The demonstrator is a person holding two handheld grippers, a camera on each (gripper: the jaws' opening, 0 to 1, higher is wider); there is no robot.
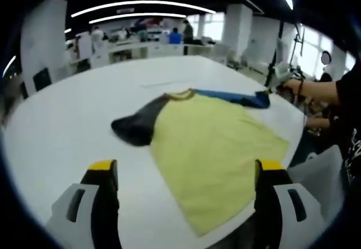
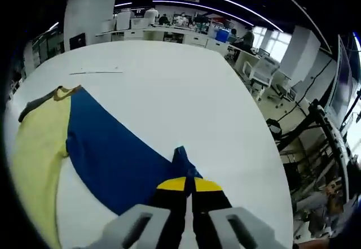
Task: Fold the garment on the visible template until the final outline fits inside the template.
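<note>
Claw-pinched (image 2: 188, 182) blue sleeve (image 2: 113, 158), yellow shirt (image 1: 211, 153)

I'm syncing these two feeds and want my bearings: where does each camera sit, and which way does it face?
Left gripper view: rides the left tongs, jaws apart above the near table edge, looking across the shirt toward the right tongs, with a person's arm at right.
Right gripper view: rides the right tongs, jaws shut on the blue sleeve, looking along the white table into the office.
Shared: shirt, blue sleeve and table.
</note>
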